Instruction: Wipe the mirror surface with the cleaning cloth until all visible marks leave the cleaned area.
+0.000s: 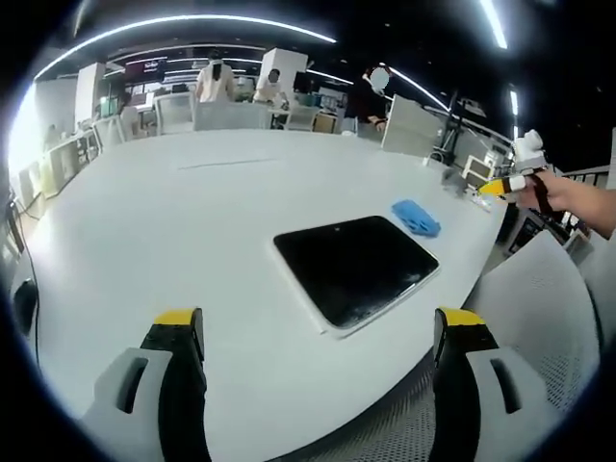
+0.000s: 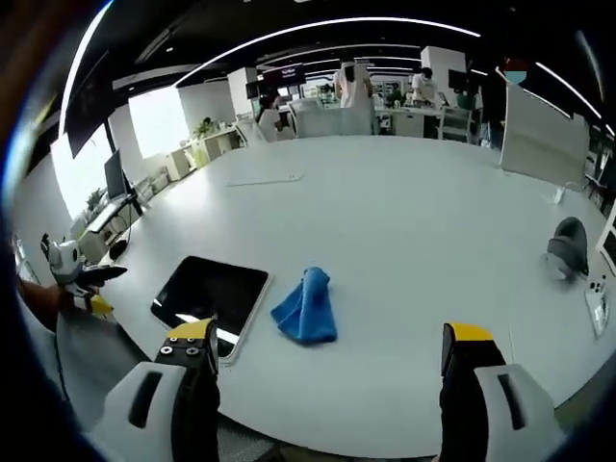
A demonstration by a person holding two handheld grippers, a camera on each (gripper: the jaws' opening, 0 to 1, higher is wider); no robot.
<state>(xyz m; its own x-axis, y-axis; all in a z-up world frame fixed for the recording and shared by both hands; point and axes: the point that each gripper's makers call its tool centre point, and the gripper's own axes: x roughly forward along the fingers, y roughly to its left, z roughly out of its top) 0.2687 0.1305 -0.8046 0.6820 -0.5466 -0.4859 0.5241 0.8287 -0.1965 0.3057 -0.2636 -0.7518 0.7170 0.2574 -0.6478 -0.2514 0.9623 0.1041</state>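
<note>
No readable writing is showing on anything. A dark rectangular mirror (image 1: 356,268) is lying flat near the edge of a large white table (image 1: 192,221), with a crumpled blue cloth (image 1: 416,218) resting just beside it, apart from the frame. In the left gripper view, the left gripper (image 1: 320,332) is hovering with jaws spread wide and empty, the mirror lying ahead between them. In the right gripper view, the right gripper (image 2: 327,346) is likewise gaping and empty, the cloth (image 2: 306,308) lying ahead between its jaws and the mirror (image 2: 212,292) by its left jaw.

Both the left gripper (image 1: 318,332) and the right gripper (image 2: 332,346) had black jaws with yellow tips set in grey housings.
</note>
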